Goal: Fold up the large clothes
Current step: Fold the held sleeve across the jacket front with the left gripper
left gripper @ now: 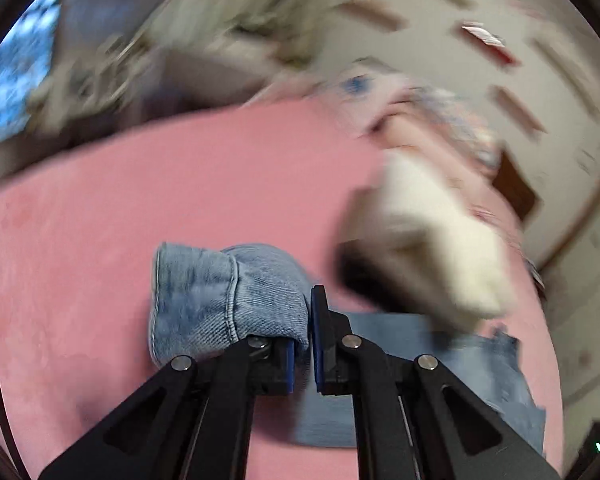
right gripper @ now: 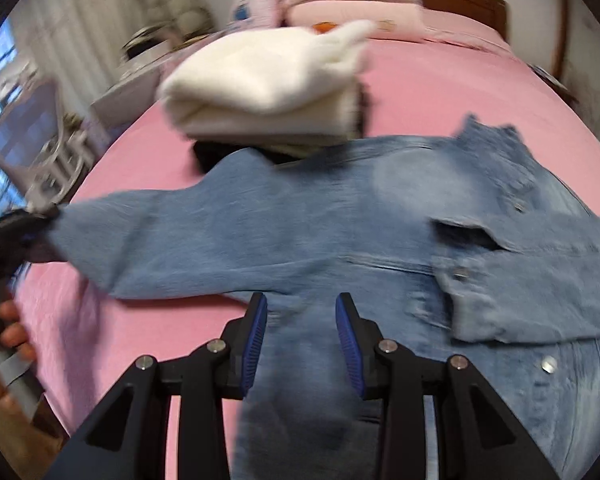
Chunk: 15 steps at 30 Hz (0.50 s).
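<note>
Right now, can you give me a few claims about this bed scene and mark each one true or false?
1. The left gripper has its fingers shut on the denim jacket's cuff. True.
2. The right gripper is clamped on the white folded garment. False: its fingers stand apart over the denim jacket, and the white garment lies beyond it.
3. The bed sheet is green. False: it is pink.
4. The jacket sleeve stretches toward the left gripper. True.

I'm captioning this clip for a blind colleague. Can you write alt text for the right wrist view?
A denim jacket lies spread on a pink bed, one sleeve pulled out to the left by the left claw. The right claw hangs open over the jacket's lower edge. Behind lies a folded white garment.
</note>
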Motion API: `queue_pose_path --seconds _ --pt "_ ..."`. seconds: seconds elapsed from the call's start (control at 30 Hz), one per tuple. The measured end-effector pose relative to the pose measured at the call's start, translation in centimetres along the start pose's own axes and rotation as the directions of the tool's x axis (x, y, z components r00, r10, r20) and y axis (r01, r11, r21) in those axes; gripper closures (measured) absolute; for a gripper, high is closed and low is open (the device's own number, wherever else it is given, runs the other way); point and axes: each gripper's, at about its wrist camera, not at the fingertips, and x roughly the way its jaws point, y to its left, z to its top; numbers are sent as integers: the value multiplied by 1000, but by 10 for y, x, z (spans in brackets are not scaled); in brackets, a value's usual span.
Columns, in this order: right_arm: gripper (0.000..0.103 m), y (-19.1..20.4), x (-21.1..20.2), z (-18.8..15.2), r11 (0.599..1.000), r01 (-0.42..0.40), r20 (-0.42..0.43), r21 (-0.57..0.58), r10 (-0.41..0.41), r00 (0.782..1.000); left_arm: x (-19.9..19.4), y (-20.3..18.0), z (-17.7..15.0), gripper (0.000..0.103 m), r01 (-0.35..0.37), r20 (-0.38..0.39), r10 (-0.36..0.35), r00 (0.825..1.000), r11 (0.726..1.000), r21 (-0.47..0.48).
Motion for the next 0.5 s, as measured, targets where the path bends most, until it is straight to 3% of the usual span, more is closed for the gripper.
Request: queue_pose_path --seconds 0.07,0.17,0.3,0.37,0.43,0.5 --pt "67 -30 -16 2 998 15 33 68 -17 999 -20 -60 0 98 79 31 -83 996 989 123" --pt "67 -79 -45 2 986 46 87 157 -60 994 -35 -151 -17 98 207 -23 -209 978 941 269" --pt "67 -148 -81 -7 958 121 134 259 -160 978 -26 -266 -71 98 365 -171 -322 931 828 426" --pt "67 -186 -95 -19 938 158 132 309 -206 969 -8 -322 -118 91 440 -307 -323 895 752 491" --pt "67 -213 -101 -28 920 189 115 343 -241 964 7 -356 -159 64 500 -432 -293 853 696 515" --pt "67 -240 -105 -40 903 203 88 378 -254 963 17 -383 -197 52 510 -494 -231 838 654 559"
